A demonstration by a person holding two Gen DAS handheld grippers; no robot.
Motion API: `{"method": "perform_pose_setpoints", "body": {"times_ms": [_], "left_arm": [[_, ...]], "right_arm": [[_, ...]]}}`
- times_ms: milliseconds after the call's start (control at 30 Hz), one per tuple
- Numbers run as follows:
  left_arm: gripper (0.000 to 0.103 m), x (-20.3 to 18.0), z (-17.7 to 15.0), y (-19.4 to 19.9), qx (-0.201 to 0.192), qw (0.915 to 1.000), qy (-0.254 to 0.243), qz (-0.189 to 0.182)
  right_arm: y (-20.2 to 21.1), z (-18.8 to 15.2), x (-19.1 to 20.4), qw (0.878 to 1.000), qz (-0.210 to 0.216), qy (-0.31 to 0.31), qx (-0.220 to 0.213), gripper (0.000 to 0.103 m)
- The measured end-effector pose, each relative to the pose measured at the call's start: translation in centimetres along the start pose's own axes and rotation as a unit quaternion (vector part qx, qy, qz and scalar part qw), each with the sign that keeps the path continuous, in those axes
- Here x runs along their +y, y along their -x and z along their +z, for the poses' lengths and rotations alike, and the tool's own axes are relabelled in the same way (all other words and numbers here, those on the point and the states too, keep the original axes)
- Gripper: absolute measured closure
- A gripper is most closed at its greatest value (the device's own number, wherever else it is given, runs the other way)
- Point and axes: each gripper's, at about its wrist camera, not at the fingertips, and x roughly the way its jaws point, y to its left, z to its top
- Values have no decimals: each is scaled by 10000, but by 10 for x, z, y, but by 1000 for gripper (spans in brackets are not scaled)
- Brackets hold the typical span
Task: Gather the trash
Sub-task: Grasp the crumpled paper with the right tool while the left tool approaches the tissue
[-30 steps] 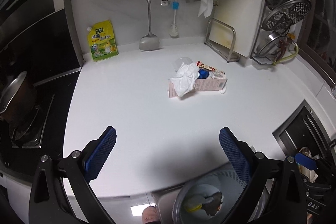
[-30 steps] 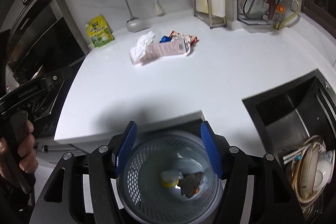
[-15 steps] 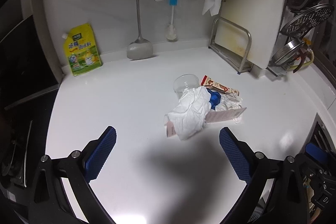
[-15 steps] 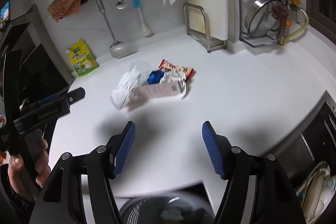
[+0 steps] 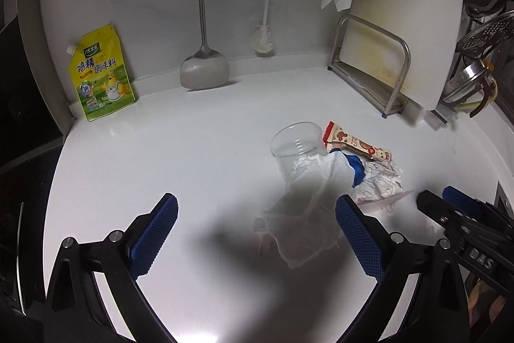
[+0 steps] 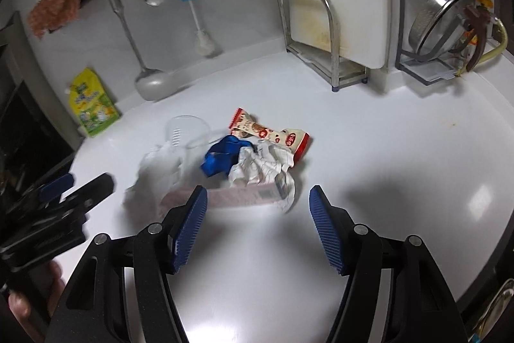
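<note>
On the yellow pouch (image 5: 102, 73), far ahead and to the left of my left tool (image 5: 257, 233), I read the Chinese words 鸡精调味料. On the body of the right tool (image 5: 475, 246), at my right side, I read the letters "DAS". The print on the snack wrapper (image 5: 356, 144) is too small to read.

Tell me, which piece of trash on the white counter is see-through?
The clear plastic cup, lying on its side at the pile's left. The white tissue, blue scrap and red-ended snack wrapper are not see-through.

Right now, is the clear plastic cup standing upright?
No, the clear plastic cup lies on its side on the counter.
</note>
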Motion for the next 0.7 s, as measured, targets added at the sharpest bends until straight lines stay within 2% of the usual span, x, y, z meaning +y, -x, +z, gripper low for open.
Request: {"method": "perform_pose_setpoints", "body": {"times_ms": [167,567,700], "left_arm": [[6,2,2,-3,-56,9999,12,-109],[6,3,9,-5,-136,9998,24,-163],[6,2,9,-4,-140,9997,22,-190]], "right_arm": [[-21,9,3,9999,-57,36,105,35],[-68,26,3,9970,-339,-88,685,35],[-79,27,4,9961,-304,-117,819,35]]}}
